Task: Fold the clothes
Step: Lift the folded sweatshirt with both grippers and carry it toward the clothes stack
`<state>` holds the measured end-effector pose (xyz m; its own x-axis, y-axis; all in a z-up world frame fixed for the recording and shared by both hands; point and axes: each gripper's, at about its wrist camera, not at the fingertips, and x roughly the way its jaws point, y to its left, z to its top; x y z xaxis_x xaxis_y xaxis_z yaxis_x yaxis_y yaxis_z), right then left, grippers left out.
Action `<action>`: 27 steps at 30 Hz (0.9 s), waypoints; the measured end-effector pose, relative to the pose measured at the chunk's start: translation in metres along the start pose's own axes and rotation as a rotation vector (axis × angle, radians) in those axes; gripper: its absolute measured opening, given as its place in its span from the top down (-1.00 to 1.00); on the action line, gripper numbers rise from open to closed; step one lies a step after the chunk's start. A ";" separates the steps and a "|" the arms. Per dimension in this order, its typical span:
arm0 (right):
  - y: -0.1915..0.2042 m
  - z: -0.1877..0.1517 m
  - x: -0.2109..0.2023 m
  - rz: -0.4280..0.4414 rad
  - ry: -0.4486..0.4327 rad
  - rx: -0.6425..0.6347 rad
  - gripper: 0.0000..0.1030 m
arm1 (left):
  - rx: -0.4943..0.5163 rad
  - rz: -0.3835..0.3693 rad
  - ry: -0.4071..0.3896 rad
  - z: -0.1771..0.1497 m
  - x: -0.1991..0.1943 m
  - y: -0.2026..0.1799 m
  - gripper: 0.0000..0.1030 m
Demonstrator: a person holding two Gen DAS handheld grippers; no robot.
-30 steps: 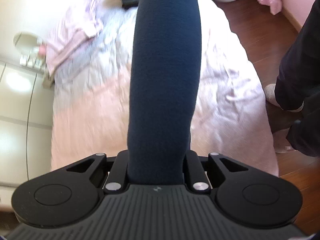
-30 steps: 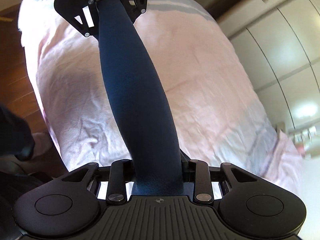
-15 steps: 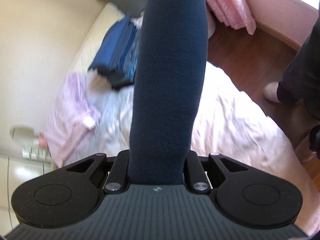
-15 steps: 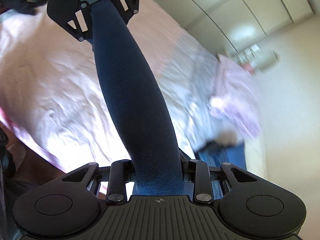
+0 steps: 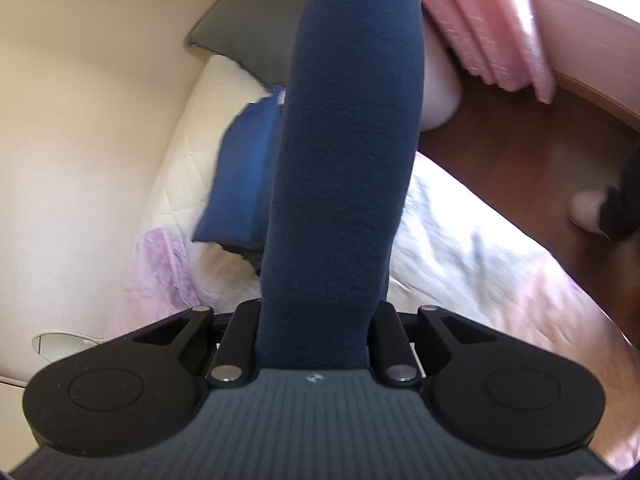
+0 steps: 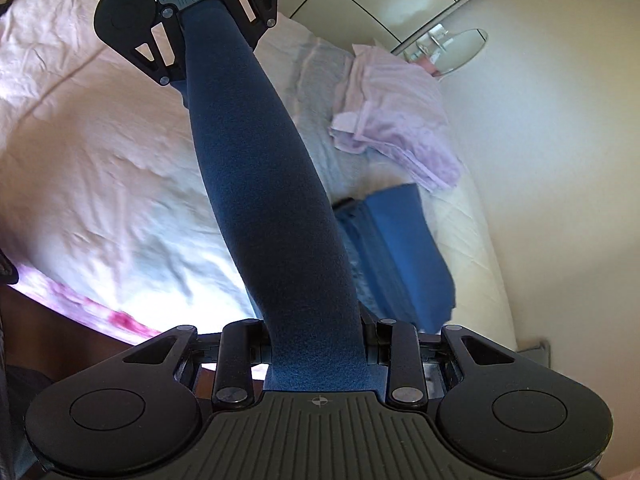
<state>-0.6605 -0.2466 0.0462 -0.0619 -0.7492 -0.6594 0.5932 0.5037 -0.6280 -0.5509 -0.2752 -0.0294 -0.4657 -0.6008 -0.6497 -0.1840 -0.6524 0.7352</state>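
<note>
the bed (image 6: pixel 100 168) is the biggest thing here. it has a pale pink, creased sheet, and its long edge runs along the brown floor (image 5: pixel 520 168).

next is the dark blue cloth (image 6: pixel 272 216). it is folded or rolled into a long thick band. it is up in the air over the middle of the bed, pulled between the two grippers. the right gripper (image 6: pixel 318 364) is shut on one end of the band. the left gripper (image 5: pixel 316 332) is shut on the other end. in the right wrist view you can see the left gripper at the far end (image 6: pixel 200 40), with its jaws pinched on the cloth.

a folded bright blue pile (image 6: pixel 400 256) lies near the bed edge by the wall. it looks done. just past it along that edge is a light purple cloth (image 6: pixel 396 112), loosely bunched. a grey pillow (image 5: pixel 244 40) sits at the head corner of the bed.

a small round glass shelf (image 6: pixel 452 48) with little things on it is on the wall past the purple cloth.

so i think the task is partly done. the dark blue cloth looks folded and is being carried, maybe toward the blue pile. it is not set down yet. the purple cloth may also need a neat fold.
</note>
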 end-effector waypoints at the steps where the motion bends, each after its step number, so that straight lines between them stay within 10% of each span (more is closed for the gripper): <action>1: -0.015 -0.006 0.007 -0.002 -0.006 -0.007 0.39 | -0.007 0.013 0.002 0.010 0.010 0.010 0.71; 27: -0.289 -0.025 0.191 -0.159 -0.084 -0.059 0.39 | 0.014 0.253 -0.005 0.068 0.248 0.258 0.70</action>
<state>-0.8634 -0.5242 0.0916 -0.0825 -0.8533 -0.5149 0.5330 0.3988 -0.7462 -0.7728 -0.5611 0.0128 -0.5024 -0.7422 -0.4435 -0.0725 -0.4750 0.8770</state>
